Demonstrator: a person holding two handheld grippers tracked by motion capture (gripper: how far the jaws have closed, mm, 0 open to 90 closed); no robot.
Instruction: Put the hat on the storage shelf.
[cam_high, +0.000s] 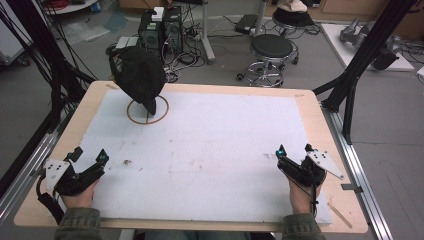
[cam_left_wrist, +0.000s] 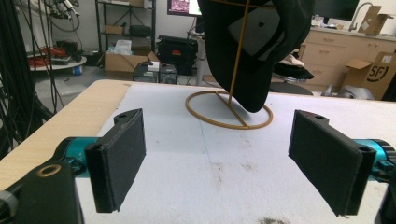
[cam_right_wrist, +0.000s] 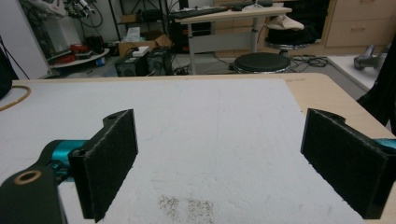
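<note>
A black cap (cam_high: 138, 75) hangs on a thin gold wire stand (cam_high: 147, 111) at the far left of the white mat (cam_high: 210, 150); the stand's ring base lies flat on the mat and its upright stem lifts the cap clear, which probably keeps the crown in shape and leaves its lower edge free for a grasp; the peak appears to point down toward the ring. The left gripper (cam_high: 89, 156) rests near the mat's front left edge with its jaws spread wide, holding nothing; in the left gripper view the cap (cam_left_wrist: 254, 46) sits ahead of and above the gap between the jaws, a little toward the right-hand pad, well apart from both; the ring base (cam_left_wrist: 229, 109) lies straight ahead on the mat. The right gripper (cam_high: 295, 149) rests near the front right edge, jaws likewise wide and empty; seen along them, bare mat stretches ahead, and the cap's dark edge (cam_right_wrist: 3, 70) sits far off past the left-hand pad; the left gripper looks better placed for a reach.
</note>
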